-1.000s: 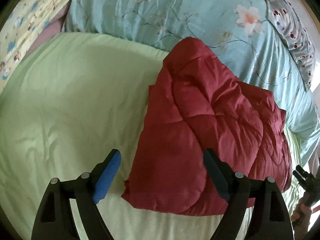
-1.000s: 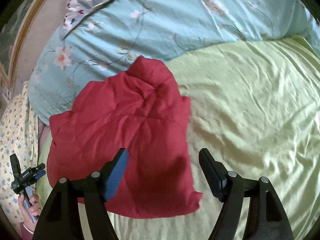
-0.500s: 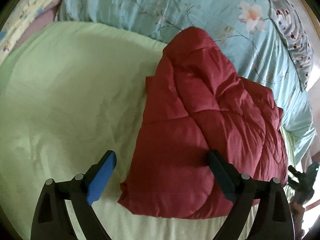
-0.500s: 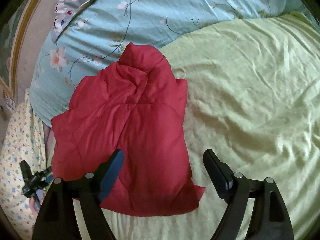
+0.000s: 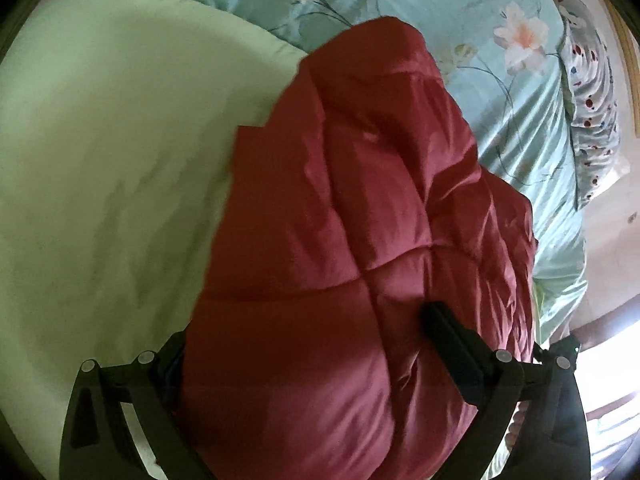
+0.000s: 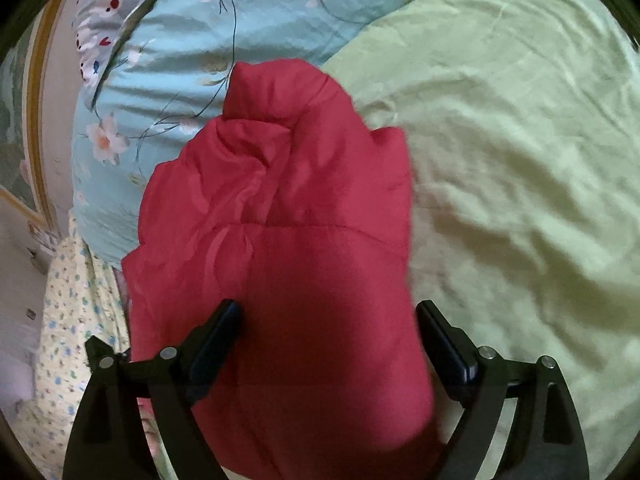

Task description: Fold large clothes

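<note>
1. The red quilted jacket (image 5: 360, 248) is puffy and soft. I judge it light for its bulk, springy, and a little slick on its shiny shell, so a thin pinch could slide off. I would take hold through a thick bunch at the near hem, close to a stitched seam, where the padding gives the fingers something to bite.

2. It lies already folded into a compact bundle on the green bedsheet (image 5: 100, 180), its far end resting against the blue floral duvet (image 5: 500, 92). The patterned pillow (image 6: 108, 24) sits well beyond it.

3. My left gripper (image 5: 304, 344) straddles the bundle's near edge. Its right finger (image 5: 444, 328) lies on top of the fabric. Its left finger is mostly hidden behind the red bulge at the bundle's side. The fingers stand wide apart. I judge they have not closed on the cloth, though the padding fills the gap between them.

4. My right gripper (image 6: 324, 332) is also spread wide over the near edge. Its left finger (image 6: 216, 336) presses into the fabric, and its right finger (image 6: 440, 340) sits just beside the bundle's outer edge, above the sheet. It holds nothing yet.

5. Both grippers meet the same near hem from opposite corners, so the bundle lies between and ahead of all four fingers.
</note>
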A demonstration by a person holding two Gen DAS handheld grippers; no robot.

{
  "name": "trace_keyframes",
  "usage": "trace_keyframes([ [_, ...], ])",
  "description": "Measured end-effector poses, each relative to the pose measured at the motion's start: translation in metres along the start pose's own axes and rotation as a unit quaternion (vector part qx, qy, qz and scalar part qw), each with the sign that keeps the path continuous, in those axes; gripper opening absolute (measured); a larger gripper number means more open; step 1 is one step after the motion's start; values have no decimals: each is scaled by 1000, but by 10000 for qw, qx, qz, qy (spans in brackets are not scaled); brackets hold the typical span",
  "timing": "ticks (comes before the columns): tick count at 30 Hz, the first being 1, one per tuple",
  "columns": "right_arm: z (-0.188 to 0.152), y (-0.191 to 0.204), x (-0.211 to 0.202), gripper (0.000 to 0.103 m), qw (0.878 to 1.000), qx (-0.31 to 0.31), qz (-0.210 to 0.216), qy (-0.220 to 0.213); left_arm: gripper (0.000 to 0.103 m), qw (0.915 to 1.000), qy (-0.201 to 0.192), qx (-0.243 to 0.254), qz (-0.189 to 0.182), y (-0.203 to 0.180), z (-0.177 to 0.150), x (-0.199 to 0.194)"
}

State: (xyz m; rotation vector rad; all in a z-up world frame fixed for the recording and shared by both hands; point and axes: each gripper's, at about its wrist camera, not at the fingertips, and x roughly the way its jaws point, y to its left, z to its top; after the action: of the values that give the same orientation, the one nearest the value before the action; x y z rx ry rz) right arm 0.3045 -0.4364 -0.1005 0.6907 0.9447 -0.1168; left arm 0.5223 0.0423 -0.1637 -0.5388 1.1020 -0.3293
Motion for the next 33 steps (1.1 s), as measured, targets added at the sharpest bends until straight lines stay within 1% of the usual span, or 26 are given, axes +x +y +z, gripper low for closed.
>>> trace_keyframes([
  [1,0,1,3,89,10000,2,31,18,87,10000,-28,60,-34,-2,0,1],
  [2,0,4,6,83,10000,-13,46,45,83,9999,-42,131,-37,-5,0,1],
  [4,-1,9,8,69,9999,-62,12,93,63,9997,-97,238,-41,-9,-2,-3],
  [5,-2,14,6,59,9999,-102,-7,100,59,9994,-128,320,-61,-12,-3,-8],
  [6,-3,16,3,54,9999,-121,6,104,53,9990,-175,414,-63,-16,-5,-13],
  [7,-3,18,0,46,9999,-129,32,104,48,9986,-206,473,-62,-19,-6,-19],
  [8,-4,21,-6,42,9998,-143,62,108,47,9983,-237,520,-60,-22,-8,-23],
  [11,-11,30,-21,38,9997,-212,95,126,42,9972,-343,657,-110,-27,-17,-46],
  [16,-34,41,-50,36,9990,-370,156,206,39,9962,-439,702,-279,-24,-47,-86],
  [25,-106,46,-116,36,9979,-478,358,261,37,9949,-459,780,-446,3,-127,-168],
  [28,-127,43,-128,36,9976,-440,428,307,37,9950,-422,770,-474,12,-151,-195],
  [33,-148,39,-138,36,9977,-384,470,313,37,9942,-372,938,-364,17,-173,-217],
])
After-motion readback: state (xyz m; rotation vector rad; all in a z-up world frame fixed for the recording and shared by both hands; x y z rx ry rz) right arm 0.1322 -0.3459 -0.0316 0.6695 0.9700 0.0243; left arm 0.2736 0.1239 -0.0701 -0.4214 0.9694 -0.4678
